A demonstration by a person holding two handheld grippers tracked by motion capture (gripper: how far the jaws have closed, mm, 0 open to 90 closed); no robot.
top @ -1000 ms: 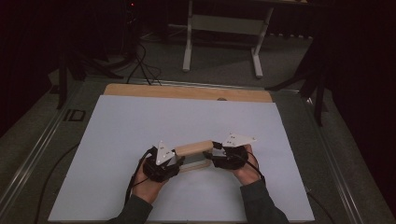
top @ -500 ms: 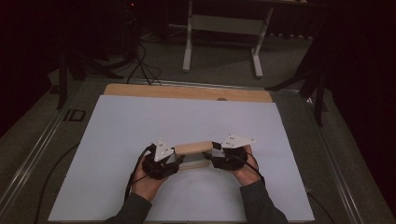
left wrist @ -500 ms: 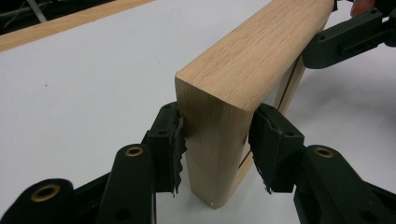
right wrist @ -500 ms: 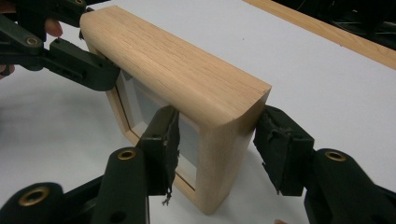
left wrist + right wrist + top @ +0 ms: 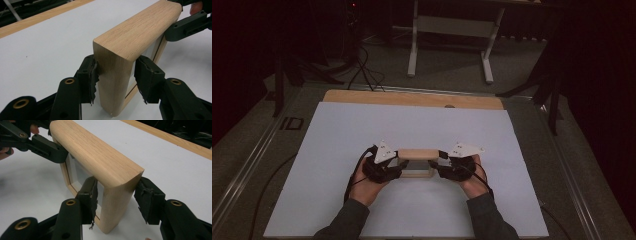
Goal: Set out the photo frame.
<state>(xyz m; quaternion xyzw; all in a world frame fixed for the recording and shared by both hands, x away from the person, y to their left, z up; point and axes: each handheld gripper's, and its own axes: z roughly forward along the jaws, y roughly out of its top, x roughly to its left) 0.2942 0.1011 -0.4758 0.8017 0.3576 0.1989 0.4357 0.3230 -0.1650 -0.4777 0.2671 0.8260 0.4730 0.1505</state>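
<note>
A thick pale wooden frame [image 5: 414, 154] with a glass pane stands on edge on the white tabletop [image 5: 362, 125], between both hands. My left gripper [image 5: 401, 166] straddles its left end. In the left gripper view [image 5: 115, 77] one pad [image 5: 92, 77] touches the wood [image 5: 140, 32] and the other [image 5: 143, 77] stands slightly off; these jaws have just been opening. My right gripper [image 5: 437, 165] straddles the right end. In the right gripper view [image 5: 116, 197] both pads sit just beside the wood [image 5: 100, 155] with thin gaps; these jaws have just been closing around it.
A wooden strip [image 5: 412, 98] runs along the table's far edge. Beyond it stand a white table base [image 5: 452, 27] and floor cables [image 5: 362, 70]. Metal rails [image 5: 247, 165] flank the table. White surface lies free on all sides of the frame.
The frame and both hands stay in nearly the same place in the high view; no clear shift shows.
</note>
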